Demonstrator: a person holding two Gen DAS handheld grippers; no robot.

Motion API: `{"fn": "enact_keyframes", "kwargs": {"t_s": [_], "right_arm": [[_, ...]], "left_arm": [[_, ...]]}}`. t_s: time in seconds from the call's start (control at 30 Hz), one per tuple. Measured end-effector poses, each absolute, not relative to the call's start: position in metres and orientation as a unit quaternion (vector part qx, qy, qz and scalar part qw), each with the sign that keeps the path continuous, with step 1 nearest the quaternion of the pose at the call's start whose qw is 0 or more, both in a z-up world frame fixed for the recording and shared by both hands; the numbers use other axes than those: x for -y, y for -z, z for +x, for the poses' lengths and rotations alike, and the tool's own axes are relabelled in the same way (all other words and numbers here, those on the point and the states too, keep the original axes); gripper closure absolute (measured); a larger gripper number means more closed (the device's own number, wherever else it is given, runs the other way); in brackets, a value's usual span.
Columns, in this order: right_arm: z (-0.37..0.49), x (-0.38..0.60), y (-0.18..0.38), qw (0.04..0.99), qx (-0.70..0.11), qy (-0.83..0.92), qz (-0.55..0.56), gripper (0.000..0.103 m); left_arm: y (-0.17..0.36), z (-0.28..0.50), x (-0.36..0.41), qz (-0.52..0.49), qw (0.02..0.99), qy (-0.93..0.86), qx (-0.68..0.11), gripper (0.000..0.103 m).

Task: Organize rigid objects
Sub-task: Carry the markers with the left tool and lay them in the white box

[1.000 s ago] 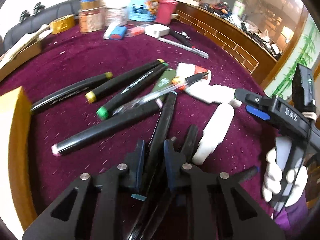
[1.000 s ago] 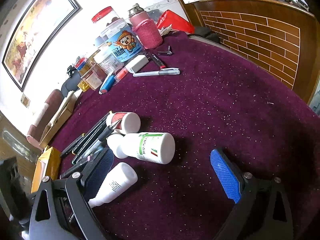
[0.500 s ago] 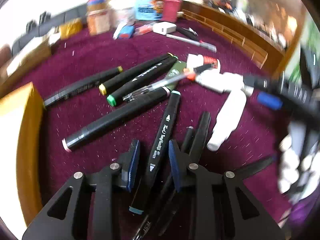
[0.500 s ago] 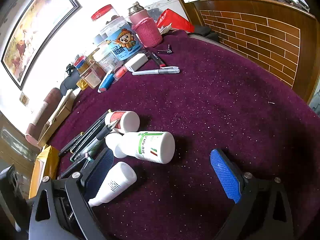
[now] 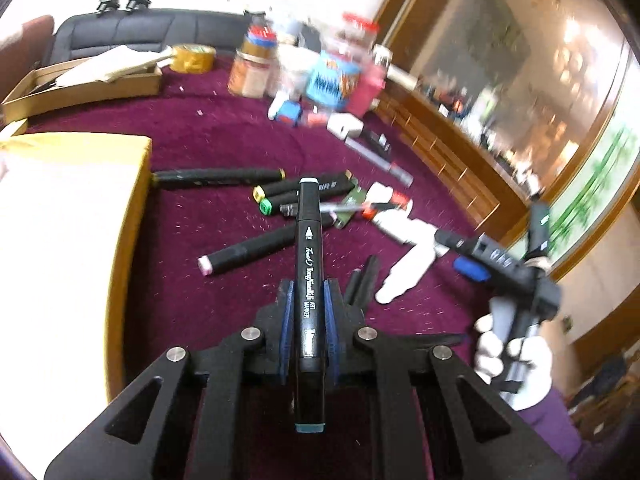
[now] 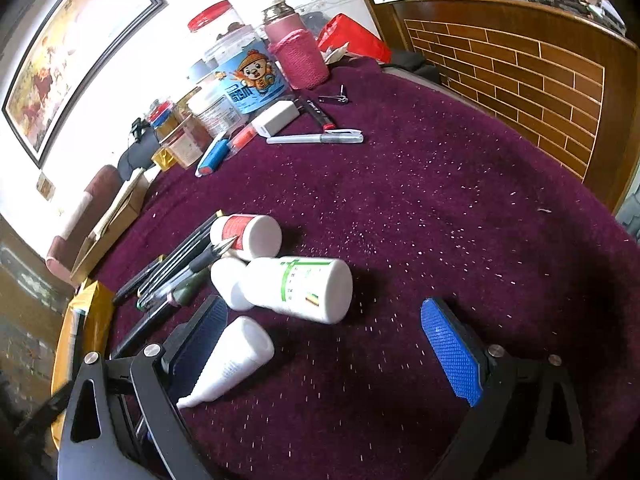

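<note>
My left gripper (image 5: 307,300) is shut on a black art marker (image 5: 309,264) with teal end caps and holds it lifted above the purple cloth. Several black markers (image 5: 244,250) and a clear pen (image 5: 340,209) lie below it, next to white bottles (image 5: 402,272). My right gripper (image 6: 332,340) is open and empty, low over the cloth. A small white squeeze bottle (image 6: 230,362) lies by its left finger, and a larger white bottle (image 6: 300,288) with a green-lined label lies ahead. The right gripper also shows in the left wrist view (image 5: 472,260).
A yellow-rimmed box (image 5: 120,216) stands at the left. Jars (image 6: 240,76), a pink flask (image 6: 298,56), a white charger block (image 6: 276,118), a silver pen (image 6: 316,138) and nail clippers (image 6: 334,99) sit at the far side. A wooden rail (image 6: 520,76) borders the right.
My left gripper closed on the teal-capped marker and lifted it off the cloth, swinging the view upward. The right gripper has hardly moved and stays open.
</note>
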State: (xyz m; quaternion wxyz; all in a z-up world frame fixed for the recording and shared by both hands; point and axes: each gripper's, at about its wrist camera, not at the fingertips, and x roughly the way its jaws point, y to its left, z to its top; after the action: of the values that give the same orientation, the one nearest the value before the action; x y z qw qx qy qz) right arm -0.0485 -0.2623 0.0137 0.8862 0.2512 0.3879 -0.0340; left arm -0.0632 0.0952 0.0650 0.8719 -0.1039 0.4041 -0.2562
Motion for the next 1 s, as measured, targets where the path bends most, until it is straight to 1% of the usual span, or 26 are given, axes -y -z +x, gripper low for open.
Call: {"fn": "enact_keyframes", "kwargs": {"t_s": [0.1, 0.17, 0.27, 0.37, 0.4, 0.43, 0.47, 0.57, 0.6, 0.63, 0.67, 0.73, 0.8, 0.87, 1.0], "right_arm": [[-0.069, 0.246, -0.031, 0.896, -0.383, -0.004, 0.224, 0.007], [-0.079, 0.225, -0.037, 0.897, -0.399, -0.045, 0.186, 0.007], [-0.089, 0.181, -0.034, 0.888, -0.442, -0.108, 0.065, 0.007], [-0.098, 0.148, -0.022, 0.876, -0.461, -0.134, -0.033, 0.008], [-0.1, 0.143, -0.017, 0.873, -0.465, -0.138, -0.052, 0.01], [-0.101, 0.136, -0.013, 0.868, -0.47, -0.142, -0.073, 0.016], [-0.1, 0.131, -0.008, 0.863, -0.476, -0.142, -0.089, 0.02], [-0.095, 0.126, -0.006, 0.863, -0.474, -0.153, -0.085, 0.025], [-0.092, 0.127, -0.006, 0.86, -0.479, -0.166, -0.069, 0.037], [-0.092, 0.128, -0.007, 0.861, -0.478, -0.162, -0.067, 0.046], [-0.093, 0.126, -0.008, 0.86, -0.479, -0.163, -0.068, 0.053], [-0.095, 0.12, -0.01, 0.857, -0.482, -0.17, -0.073, 0.08], [-0.1, 0.115, -0.011, 0.854, -0.486, -0.172, -0.077, 0.09], [-0.103, 0.114, -0.013, 0.852, -0.489, -0.176, -0.067, 0.09], [-0.11, 0.118, -0.025, 0.847, -0.49, -0.207, -0.003, 0.09]], "left_arm": [[-0.076, -0.079, -0.115, -0.132, 0.874, 0.266, -0.384, 0.091], [-0.08, -0.087, -0.129, -0.149, 0.873, 0.272, -0.376, 0.091], [-0.08, -0.093, -0.144, -0.166, 0.873, 0.271, -0.37, 0.091], [-0.076, -0.093, -0.154, -0.18, 0.871, 0.266, -0.373, 0.091], [-0.075, -0.093, -0.156, -0.182, 0.87, 0.265, -0.374, 0.091], [-0.072, -0.094, -0.157, -0.183, 0.869, 0.262, -0.376, 0.091], [-0.071, -0.095, -0.159, -0.183, 0.87, 0.26, -0.377, 0.091], [-0.068, -0.097, -0.165, -0.187, 0.87, 0.254, -0.379, 0.091], [-0.068, -0.098, -0.167, -0.188, 0.871, 0.252, -0.378, 0.091], [-0.069, -0.099, -0.169, -0.19, 0.871, 0.25, -0.377, 0.091], [-0.07, -0.1, -0.172, -0.193, 0.872, 0.249, -0.374, 0.091], [-0.073, -0.102, -0.176, -0.198, 0.874, 0.246, -0.37, 0.091], [-0.076, -0.106, -0.184, -0.205, 0.874, 0.247, -0.365, 0.091], [-0.079, -0.107, -0.189, -0.212, 0.874, 0.246, -0.361, 0.091], [-0.085, -0.109, -0.206, -0.23, 0.871, 0.246, -0.358, 0.091]]}}
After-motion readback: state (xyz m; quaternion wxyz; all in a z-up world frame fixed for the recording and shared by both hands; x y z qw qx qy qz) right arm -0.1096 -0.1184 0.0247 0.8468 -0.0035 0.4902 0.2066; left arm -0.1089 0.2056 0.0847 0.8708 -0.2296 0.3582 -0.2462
